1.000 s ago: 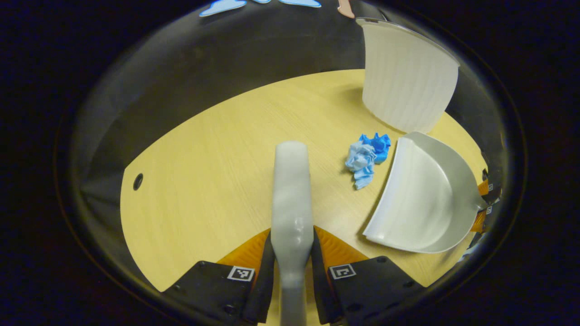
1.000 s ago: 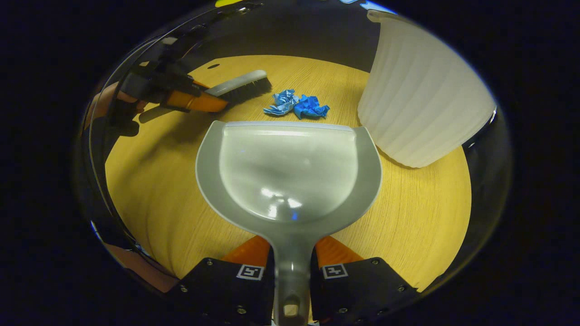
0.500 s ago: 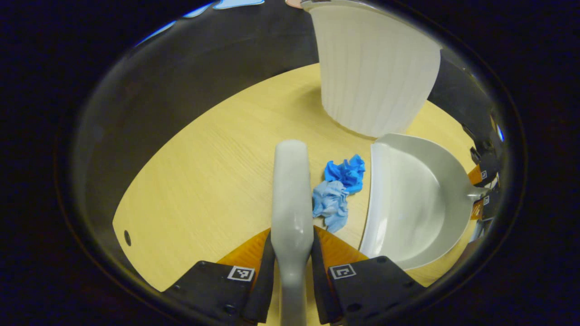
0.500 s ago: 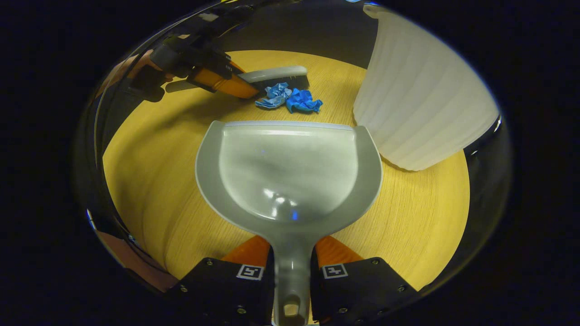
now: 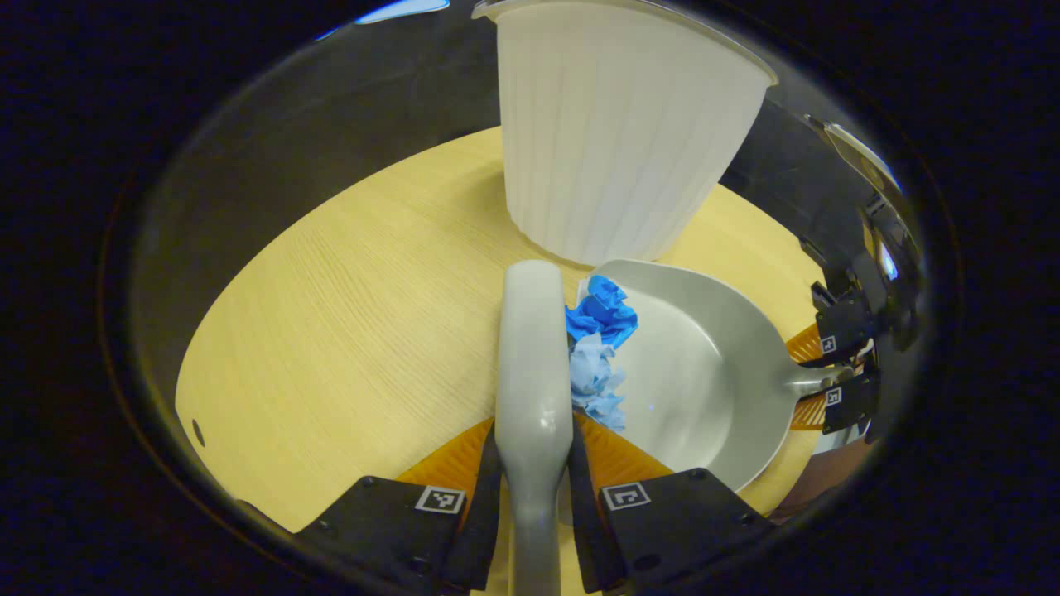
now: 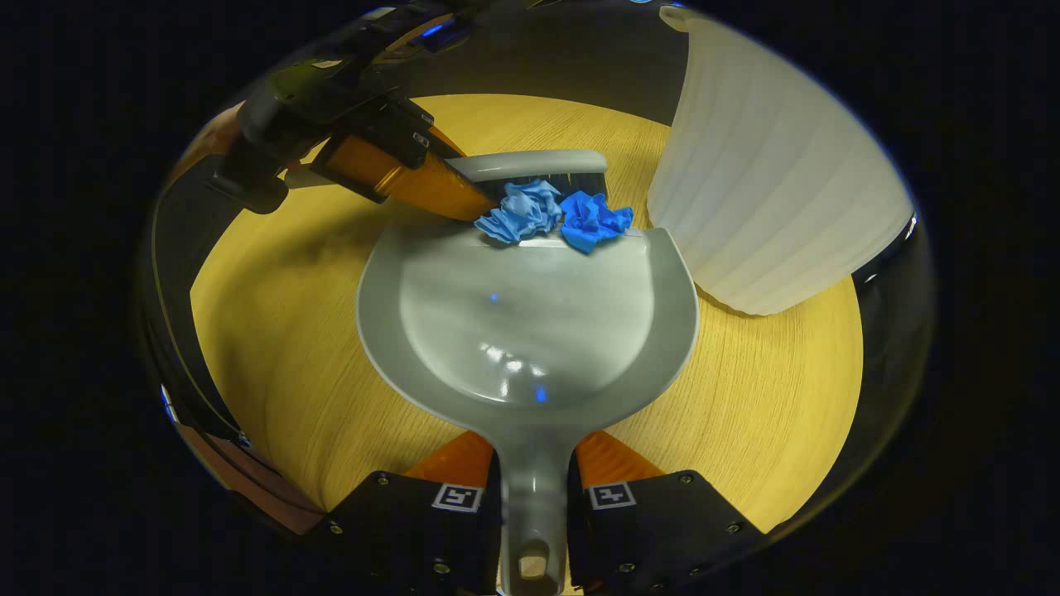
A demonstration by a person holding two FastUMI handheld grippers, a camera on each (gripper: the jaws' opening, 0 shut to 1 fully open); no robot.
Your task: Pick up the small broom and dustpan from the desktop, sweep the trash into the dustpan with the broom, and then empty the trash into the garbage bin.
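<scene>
In the left gripper view my left gripper (image 5: 535,463) is shut on the grey broom (image 5: 532,364), whose back runs forward from between the fingers. Two crumpled blue paper wads (image 5: 600,348) lie right beside the broom, on the front lip of the grey dustpan (image 5: 704,372). In the right gripper view my right gripper (image 6: 534,488) is shut on the dustpan (image 6: 530,323) handle, pan flat on the wooden desktop (image 6: 273,331). The paper wads (image 6: 553,217) rest on the pan's far lip, with the broom (image 6: 530,164) and the left gripper (image 6: 373,153) just behind them.
A white ribbed garbage bin (image 5: 617,132) stands on the desktop (image 5: 331,314) just beyond the dustpan; in the right gripper view the bin (image 6: 766,182) is at the pan's right. A small cable hole (image 5: 199,432) sits near the desk's left edge.
My left gripper swept the broom toward the dustpan, pushing both blue paper wads from the bare desktop onto the pan's front lip. The dustpan stayed where it was.
</scene>
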